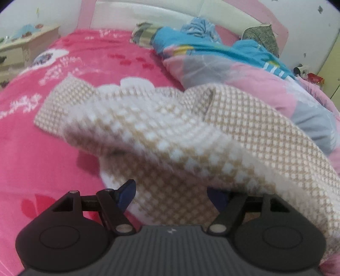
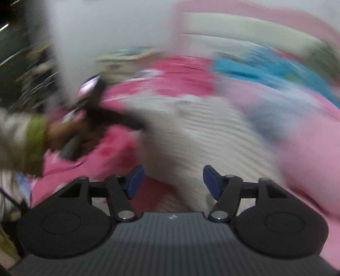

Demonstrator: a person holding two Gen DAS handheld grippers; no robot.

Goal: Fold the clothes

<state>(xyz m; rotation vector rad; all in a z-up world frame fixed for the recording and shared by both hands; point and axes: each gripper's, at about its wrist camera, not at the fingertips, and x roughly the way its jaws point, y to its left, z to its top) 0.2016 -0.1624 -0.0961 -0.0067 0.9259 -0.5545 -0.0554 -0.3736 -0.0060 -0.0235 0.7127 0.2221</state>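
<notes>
Nearest to us in the left wrist view, the left gripper (image 1: 171, 194) stands with its blue-padded fingers (image 1: 127, 193) spread wide; a fold of the checked garment (image 1: 170, 135) lies between and over them, hiding the right-hand pad, and we see no pad pressing on the cloth. The garment is a thick, soft knit in a small beige-and-white check, rumpled into broad rolls, one flat strip reaching left across the bed's hot-pink blanket (image 1: 42, 148), which carries red and white prints. Just beyond it we find a bunched quilt (image 1: 244, 72) in pale pink, grey and bright blue, and behind that the padded pink-and-white headboard (image 1: 148, 19). A cream bedside cabinet (image 1: 27, 46) stands at far left.

The right wrist view is heavily smeared. There the right gripper (image 2: 173, 182) shows its fingers apart, nothing between them, above the pale garment (image 2: 201, 135). At left we make out a hand (image 2: 63, 131) in a green-cuffed sleeve (image 2: 27, 140) gripping the other tool.
</notes>
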